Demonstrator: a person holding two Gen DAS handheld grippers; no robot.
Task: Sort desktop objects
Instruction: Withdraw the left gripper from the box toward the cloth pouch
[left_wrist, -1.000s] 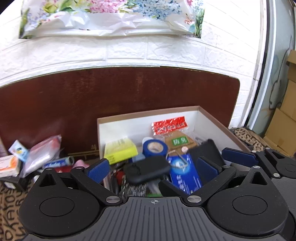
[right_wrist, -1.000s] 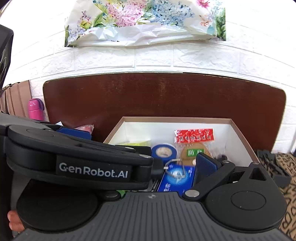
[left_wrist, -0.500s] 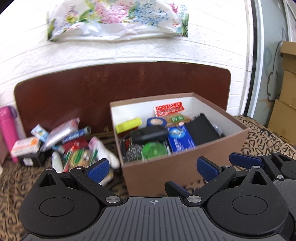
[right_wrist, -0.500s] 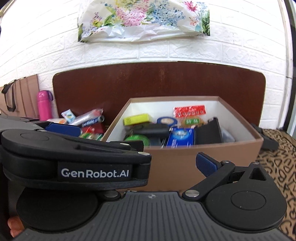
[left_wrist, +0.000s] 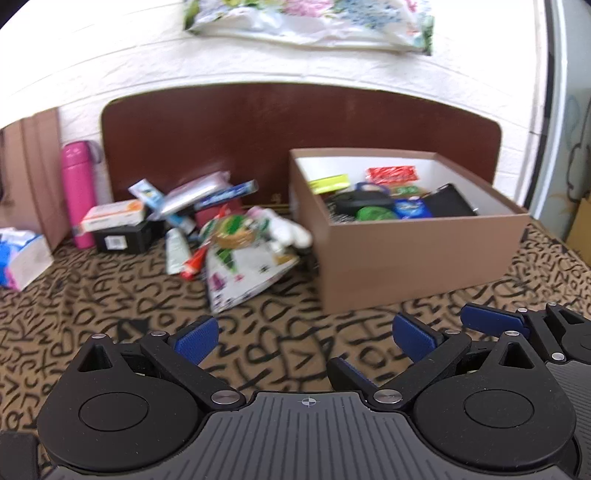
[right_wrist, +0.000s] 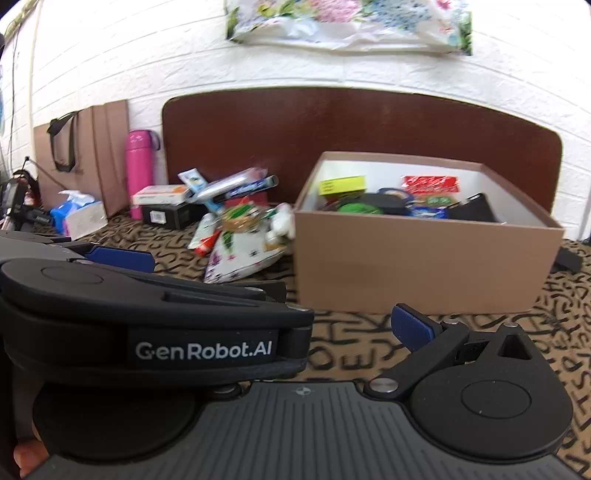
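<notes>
Sitting rectangular, matte cardboard box (left_wrist: 417, 254) (brown); crinkly packets (left_wrist: 243, 254) beside

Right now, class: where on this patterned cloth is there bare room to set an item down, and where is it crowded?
Bare cloth lies in front of the pile and the brown box, reaching to the open left tongs. Crowded: the pile between the pink bottle and the box, and inside the box.

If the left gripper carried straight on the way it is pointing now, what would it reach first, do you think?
Probably the brown box: the left gripper, fingers open and empty, points at its near left corner. Only patterned cloth lies between, though depth is uncertain.
</notes>
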